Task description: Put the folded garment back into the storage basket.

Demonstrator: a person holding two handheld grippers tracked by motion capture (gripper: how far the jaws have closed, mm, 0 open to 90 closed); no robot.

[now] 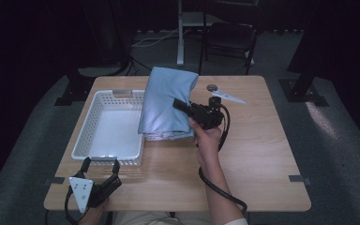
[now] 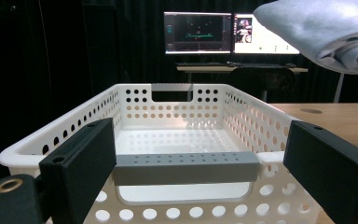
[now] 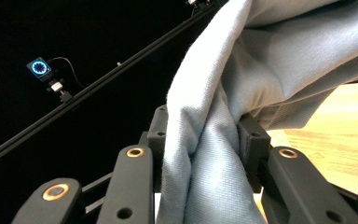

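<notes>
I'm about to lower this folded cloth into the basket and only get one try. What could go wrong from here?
1. The right gripper pinches the light blue cloth near one edge, so the unheld layers may sag and unfold.
2. The cloth overhangs the white basket's right wall and could catch on the rim, ending up draped half outside.
3. The left gripper is open at the basket's near handle, not gripping, so the basket may slide if nudged.

Black grippers [image 1: 102, 174], brass screws, trailing black cables.
</notes>
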